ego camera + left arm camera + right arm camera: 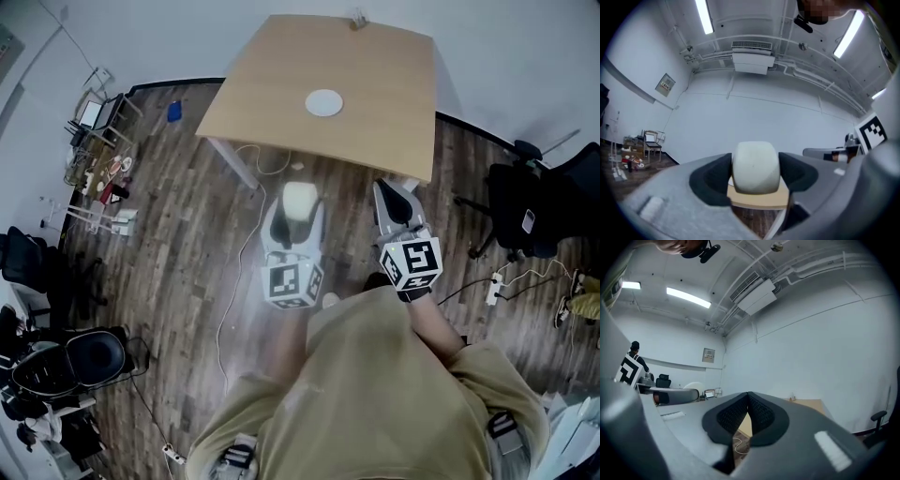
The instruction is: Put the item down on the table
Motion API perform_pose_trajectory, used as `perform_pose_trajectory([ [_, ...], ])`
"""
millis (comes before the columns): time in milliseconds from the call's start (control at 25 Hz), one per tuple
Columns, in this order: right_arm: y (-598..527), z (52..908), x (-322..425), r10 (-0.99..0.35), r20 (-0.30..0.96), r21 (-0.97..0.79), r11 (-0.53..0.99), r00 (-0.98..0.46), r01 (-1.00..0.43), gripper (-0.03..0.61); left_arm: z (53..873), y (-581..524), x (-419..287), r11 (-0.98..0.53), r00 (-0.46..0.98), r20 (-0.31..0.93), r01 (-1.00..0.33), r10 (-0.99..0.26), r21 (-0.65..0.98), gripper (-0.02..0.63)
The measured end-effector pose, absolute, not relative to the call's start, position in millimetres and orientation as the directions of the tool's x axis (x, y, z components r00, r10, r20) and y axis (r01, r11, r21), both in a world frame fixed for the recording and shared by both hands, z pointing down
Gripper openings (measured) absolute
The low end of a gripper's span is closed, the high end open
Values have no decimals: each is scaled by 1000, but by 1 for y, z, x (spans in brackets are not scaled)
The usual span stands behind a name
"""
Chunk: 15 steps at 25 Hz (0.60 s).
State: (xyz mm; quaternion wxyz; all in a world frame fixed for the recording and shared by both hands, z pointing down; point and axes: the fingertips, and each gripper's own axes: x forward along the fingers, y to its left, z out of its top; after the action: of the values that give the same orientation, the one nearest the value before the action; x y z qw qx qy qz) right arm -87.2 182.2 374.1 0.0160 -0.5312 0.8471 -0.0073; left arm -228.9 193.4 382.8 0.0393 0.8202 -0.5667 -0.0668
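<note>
— Where is the item relative to the table?

— The pale, rounded item [755,166] is off the table [281,84]. From the head view it hangs just short of the table's near edge, over the wooden floor [187,234]. It is caught in the left gripper [297,208].

— How does it sit in the jaws?

— Squarely between them. In the left gripper view the dark pads [710,180] press against its two sides, and the jaws are parted only as wide as the item. Its top stands above the pads, and the table's edge shows just beneath it.

— And the other one?

— The right gripper [748,411] is beside the left, also short of the table's near edge. Its jaws are closed pad to pad with nothing between them.

— Anything on the table?

— A white plate [323,102] near the table's middle, well apart from the item.
</note>
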Motion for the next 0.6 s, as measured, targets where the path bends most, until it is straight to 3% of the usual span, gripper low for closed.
perform_pose_trajectory([
  [240, 159, 403, -88, -890, 60, -29, 452, -453, -892, 5, 414, 166, -214, -381, 387, -11, -902, -922, 204, 311],
  [600, 40, 400, -41, -873, 31, -74, 484, -487, -872, 5, 405, 55, -170, -335, 342, 3, -923, -940, 189, 311],
])
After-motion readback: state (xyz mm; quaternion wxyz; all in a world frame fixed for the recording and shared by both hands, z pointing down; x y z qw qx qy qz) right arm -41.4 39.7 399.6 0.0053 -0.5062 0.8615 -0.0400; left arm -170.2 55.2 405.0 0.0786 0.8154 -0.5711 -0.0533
